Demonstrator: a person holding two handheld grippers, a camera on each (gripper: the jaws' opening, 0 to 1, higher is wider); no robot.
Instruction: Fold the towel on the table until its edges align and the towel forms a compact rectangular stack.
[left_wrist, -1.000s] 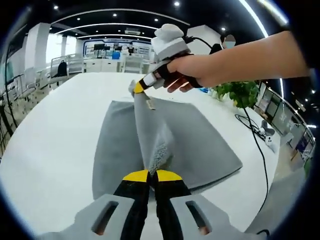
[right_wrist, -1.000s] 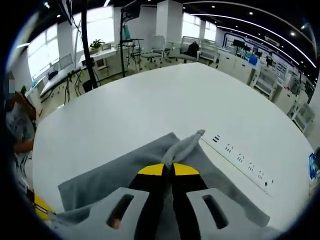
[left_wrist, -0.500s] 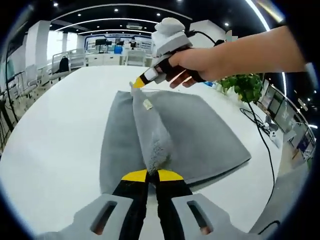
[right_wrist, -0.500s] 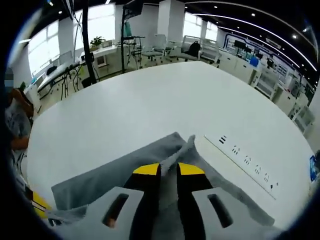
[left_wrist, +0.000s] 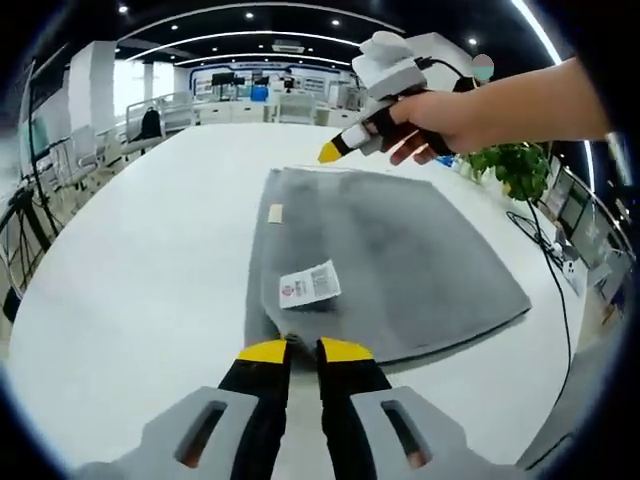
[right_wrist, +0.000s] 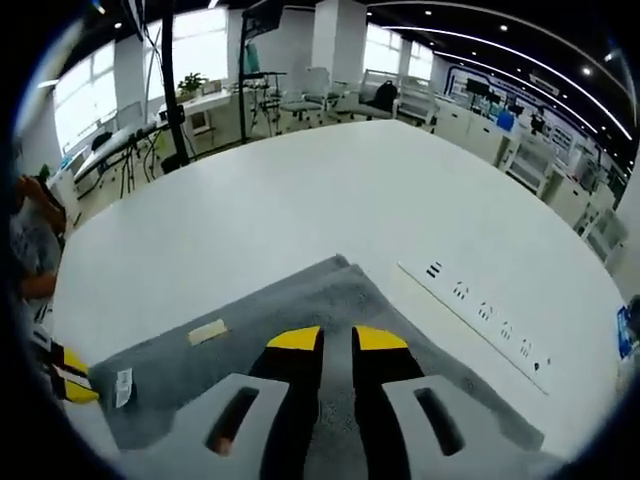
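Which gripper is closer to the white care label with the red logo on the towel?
Left. The left gripper sits just short of the care label; the right gripper hovers over the gray towel's opposite edge.

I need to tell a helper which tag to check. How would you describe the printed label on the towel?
On the white table lies a grey towel. Near its corner closest to the left claw sits a white care label with printing; the other tag, farther along that edge, is plain.
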